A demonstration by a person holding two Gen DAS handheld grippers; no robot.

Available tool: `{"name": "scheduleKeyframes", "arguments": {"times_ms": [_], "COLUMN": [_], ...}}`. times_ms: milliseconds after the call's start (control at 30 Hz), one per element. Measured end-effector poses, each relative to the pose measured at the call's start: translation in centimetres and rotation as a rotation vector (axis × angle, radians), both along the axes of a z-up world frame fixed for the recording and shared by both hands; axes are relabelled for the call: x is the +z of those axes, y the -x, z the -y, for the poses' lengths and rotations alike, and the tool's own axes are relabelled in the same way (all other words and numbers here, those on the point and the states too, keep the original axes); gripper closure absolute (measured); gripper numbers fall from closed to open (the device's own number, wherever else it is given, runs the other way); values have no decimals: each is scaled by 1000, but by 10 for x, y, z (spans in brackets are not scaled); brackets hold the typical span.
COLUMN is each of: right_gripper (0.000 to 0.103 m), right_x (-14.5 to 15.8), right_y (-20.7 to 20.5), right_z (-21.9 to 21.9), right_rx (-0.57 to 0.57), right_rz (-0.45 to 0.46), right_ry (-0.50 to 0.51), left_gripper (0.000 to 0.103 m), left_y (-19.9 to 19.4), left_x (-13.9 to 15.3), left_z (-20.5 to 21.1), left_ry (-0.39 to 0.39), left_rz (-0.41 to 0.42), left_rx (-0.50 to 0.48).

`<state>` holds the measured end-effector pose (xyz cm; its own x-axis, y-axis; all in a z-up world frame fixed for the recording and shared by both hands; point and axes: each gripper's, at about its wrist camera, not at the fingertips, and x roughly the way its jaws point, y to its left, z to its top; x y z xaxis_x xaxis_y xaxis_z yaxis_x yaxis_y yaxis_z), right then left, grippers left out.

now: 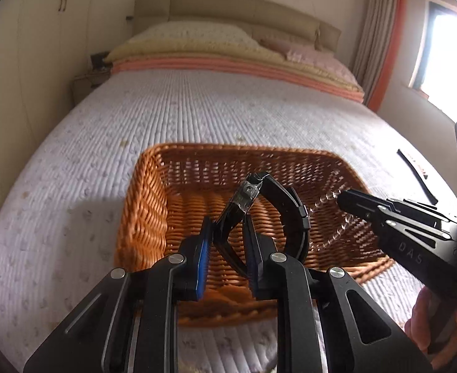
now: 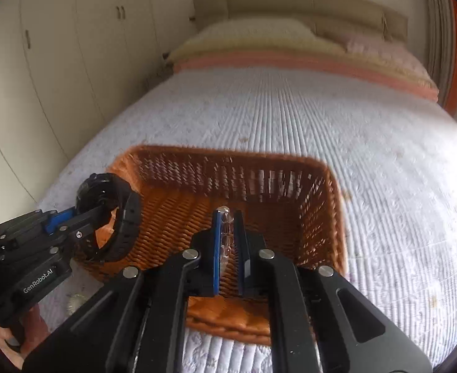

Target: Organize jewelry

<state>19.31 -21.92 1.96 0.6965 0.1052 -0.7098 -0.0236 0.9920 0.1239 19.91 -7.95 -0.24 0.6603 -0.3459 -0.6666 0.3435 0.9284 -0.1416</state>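
Watch: black wristwatch (image 1: pixel 278 214), band looped, clear film taped over part of band; held up over the wicker basket (image 1: pixel 153 199), not in it.
Left tool: (image 1: pixel 226 227) blue-padded fingers clamped on the watch band; in right wrist view it comes in from the left edge (image 2: pixel 86 214) w/ watch (image 2: pixel 107 208) hanging at the basket's left rim.
Writing, left tool: "GenRobot.AI" in white on its body, readable only in right wrist view.
Basket: orange-brown wicker (image 2: pixel 178 205), open top, sits on the bed (image 1: pixel 88 155); nothing seen lying inside.
Bracelet: clear bead strand (image 1: pixel 343 217), seen in left wrist view as a loop dangling over basket's right half; in right wrist view only a short run of beads (image 2: pixel 225 236) shows between the pads.
Right tool: (image 2: pixel 227 233) fingers squeezed together on the clear bracelet; seen from the side at right in left wrist view (image 1: pixel 342 200).
Writing, right tool: "DAS" on its side, left wrist view only.
Only in left wrist view: bright window (image 1: pixel 446 59), curtain (image 1: pixel 374 31), dark strip-like item (image 1: pixel 415 174) on bed right of basket, can't tell what it is.
Only in right wrist view: wardrobe doors (image 2: pixel 72 46) along left wall.
Hands: part of a hand under each tool's grip, low at frame edges.
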Motion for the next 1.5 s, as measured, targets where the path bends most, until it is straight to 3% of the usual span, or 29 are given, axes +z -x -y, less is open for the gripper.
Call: {"name": "scheduleKeyframes", "arguments": {"times_ms": [267, 400, 467, 500, 733, 800, 833, 1000, 1133, 1267, 1367, 1500], "right_gripper": [96, 94, 86, 81, 76, 58, 55, 54, 54, 54, 55, 63], "right_x": [-22, -14, -10, -6, 25, 34, 38, 49, 40, 13, -15, -39], "right_y": [-8, 1, 8, 11, 71, 94, 106, 161, 203, 237, 246, 249], "right_z": [4, 8, 8, 8, 12, 14, 14, 2, -13, -16, -18, -16], "right_rx": [-52, -51, -52, -51, -24, -14, -10, 6, 18, 34, 46, 66], "right_rz": [-46, -16, 3, 11, 90, 119, 137, 199, 219, 187, 121, 63], "right_ry": [-11, -35, -32, -35, -101, -118, -123, -61, 0, -15, -38, -69], "left_gripper": [84, 75, 65, 63, 55, 55, 55, 55, 55, 55, 55, 55], "left_y": [-15, -11, -5, 0, 58, 82, 99, 157, 192, 214, 217, 215], "left_x": [-25, -19, -7, 0, 44, 54, 60, 67, 54, 23, -6, -36], "left_z": [15, 8, 4, 0, -27, -40, -46, -68, -78, -78, -76, -68], "left_ry": [-52, -9, 16, 31, 96, 114, 122, 148, 163, 139, 125, 76], "left_rz": [-56, -39, -15, 0, 91, 123, 142, 181, 164, 102, 30, -29], "left_rx": [-9, -13, -19, -22, -42, -46, -46, -50, -56, -53, -45, -35]}}
